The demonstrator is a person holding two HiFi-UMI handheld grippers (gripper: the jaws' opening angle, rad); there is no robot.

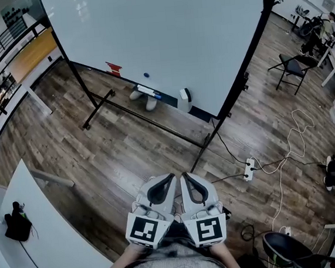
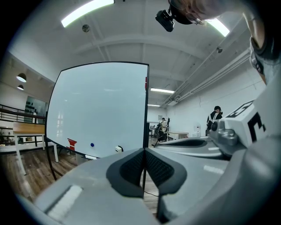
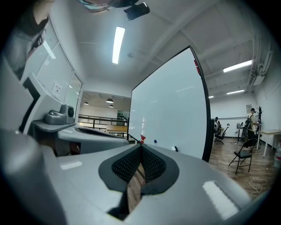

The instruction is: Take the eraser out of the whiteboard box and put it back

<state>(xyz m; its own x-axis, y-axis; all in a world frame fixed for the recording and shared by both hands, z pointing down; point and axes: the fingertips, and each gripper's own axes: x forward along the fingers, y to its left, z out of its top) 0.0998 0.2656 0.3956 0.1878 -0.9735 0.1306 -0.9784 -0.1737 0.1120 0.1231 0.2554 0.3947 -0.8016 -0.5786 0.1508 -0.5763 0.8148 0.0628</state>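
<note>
white whiteboard (image 1: 164,36) is cut off above, tray items (image 1: 150,91) hard to identify.

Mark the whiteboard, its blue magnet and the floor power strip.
whiteboard (image 1: 163,30), head view, middle of its white surface.
blue magnet (image 1: 146,75), head view, its centre.
power strip (image 1: 250,168), head view, middle of its white body.

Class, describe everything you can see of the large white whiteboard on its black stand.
The large whiteboard has a blank, glossy white face in a thin black frame. It is on a black metal stand whose feet rest on the wooden floor. It stands roughly upright. Along its lower edge sit a red piece, a small blue dot and a white box-like holder.
</note>
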